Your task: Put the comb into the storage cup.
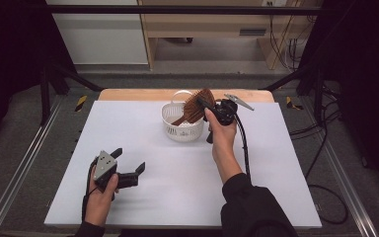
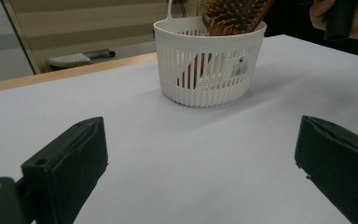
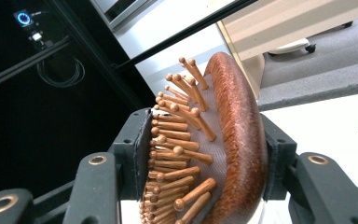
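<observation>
Right claw (image 1: 203, 104) clamped the wooden hairbrush (image 1: 196, 106) by its head, handle already down inside the white basket (image 1: 182, 129) at the worktop's far centre. Release remained to be done. Left claw (image 1: 128, 160) lay spread and empty, near left.

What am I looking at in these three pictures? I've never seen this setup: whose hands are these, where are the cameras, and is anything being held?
A person holds a hand-held two-jaw gripper in each hand. The high view looks down on the white table. Each gripper also carries its own camera that looks along its jaws. On the table stands a white slotted basket. The right gripper is over it, its jaws either side of the head of a wooden hairbrush, whose handle points down into the basket. One jaw meets the brush's back and the other meets its bristle tips. The left gripper rests near the table's front, jaws open, holding nothing.
</observation>
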A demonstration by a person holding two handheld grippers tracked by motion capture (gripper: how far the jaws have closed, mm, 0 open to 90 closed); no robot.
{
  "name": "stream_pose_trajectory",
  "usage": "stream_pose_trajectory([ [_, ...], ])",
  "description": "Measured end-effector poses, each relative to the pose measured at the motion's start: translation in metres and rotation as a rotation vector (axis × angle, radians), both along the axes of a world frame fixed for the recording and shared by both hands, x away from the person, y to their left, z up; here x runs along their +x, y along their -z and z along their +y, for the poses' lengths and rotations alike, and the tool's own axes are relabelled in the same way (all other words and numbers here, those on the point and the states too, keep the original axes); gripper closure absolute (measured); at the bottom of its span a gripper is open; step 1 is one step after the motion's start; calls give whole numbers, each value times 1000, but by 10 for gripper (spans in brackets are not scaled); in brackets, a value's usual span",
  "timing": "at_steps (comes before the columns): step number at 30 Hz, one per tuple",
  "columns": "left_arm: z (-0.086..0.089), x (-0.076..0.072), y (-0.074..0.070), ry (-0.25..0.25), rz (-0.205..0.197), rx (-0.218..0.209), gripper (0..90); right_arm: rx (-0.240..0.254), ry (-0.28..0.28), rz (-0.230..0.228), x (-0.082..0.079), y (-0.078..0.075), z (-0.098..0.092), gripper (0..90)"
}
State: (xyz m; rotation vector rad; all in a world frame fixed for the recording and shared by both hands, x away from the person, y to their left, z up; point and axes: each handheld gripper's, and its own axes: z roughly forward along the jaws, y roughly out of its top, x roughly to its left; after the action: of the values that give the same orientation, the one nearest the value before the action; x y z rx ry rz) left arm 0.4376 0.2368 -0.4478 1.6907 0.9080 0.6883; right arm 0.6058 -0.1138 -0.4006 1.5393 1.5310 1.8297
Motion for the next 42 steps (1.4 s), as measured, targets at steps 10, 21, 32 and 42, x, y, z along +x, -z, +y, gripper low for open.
stream_pose_trajectory([
  [10, 0, 0, 0, 2, 0, -1, 26, -2, 1, 8, 1, 2, -3, 456],
  [21, 0, 0, 0, 1, 0, -2, 26, -3, 6, 18, 3, 4, -5, 449],
  [32, 0, 0, 0, 2, 0, -1, 25, -7, 10, 24, 4, 6, -7, 443],
  [42, 0, 0, 0, 4, 0, 0, 26, -2, 13, 30, 5, 7, -8, 439],
])
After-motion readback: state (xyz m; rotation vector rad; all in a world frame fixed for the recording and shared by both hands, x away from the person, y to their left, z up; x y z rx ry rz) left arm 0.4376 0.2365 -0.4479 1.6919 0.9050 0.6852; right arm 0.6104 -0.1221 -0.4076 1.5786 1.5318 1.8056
